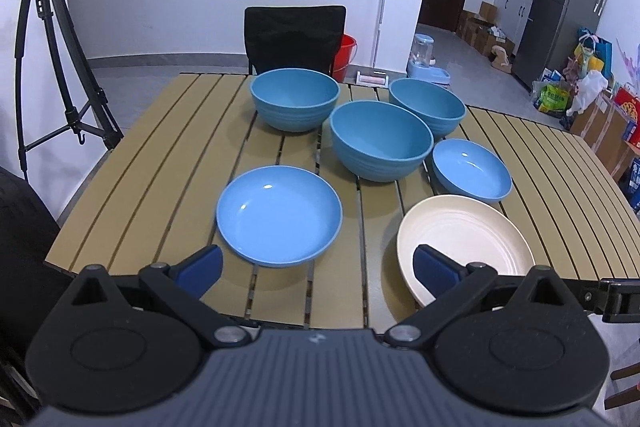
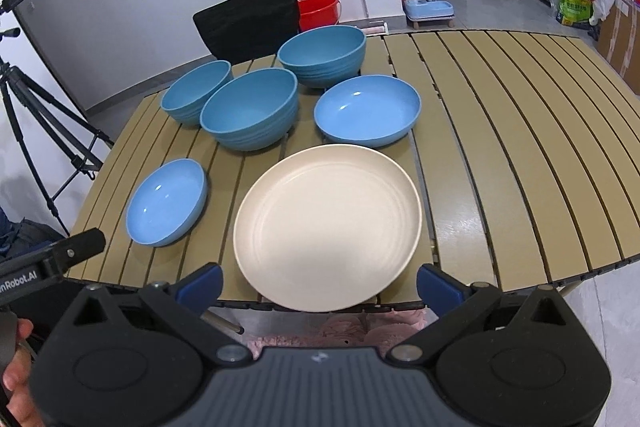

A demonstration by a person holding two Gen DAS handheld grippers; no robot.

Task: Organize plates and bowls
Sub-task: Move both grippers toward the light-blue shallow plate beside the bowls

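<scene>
On the tan slatted table [image 1: 160,167] stand three deep blue bowls [image 1: 294,99], [image 1: 382,141], [image 1: 428,107], all apart from one another. In front of them sit a shallow blue dish [image 1: 280,213] on the left, a smaller one [image 1: 472,169] on the right, and a cream plate [image 1: 464,239] at the near edge. My left gripper [image 1: 318,267] hovers open and empty over the near edge, between the shallow dish and the cream plate. My right gripper [image 2: 320,283] is open and empty, its fingers on either side of the cream plate [image 2: 328,223], whose rim overhangs the table edge.
A black chair [image 1: 294,39] and a red bucket [image 1: 346,57] stand behind the table, with a tripod [image 1: 44,39] at the left. The table's right half [image 2: 520,147] is bare slats. A hand [image 2: 16,347] holds the left gripper's body [image 2: 52,259]. Boxes and a fridge [image 1: 568,7] are far right.
</scene>
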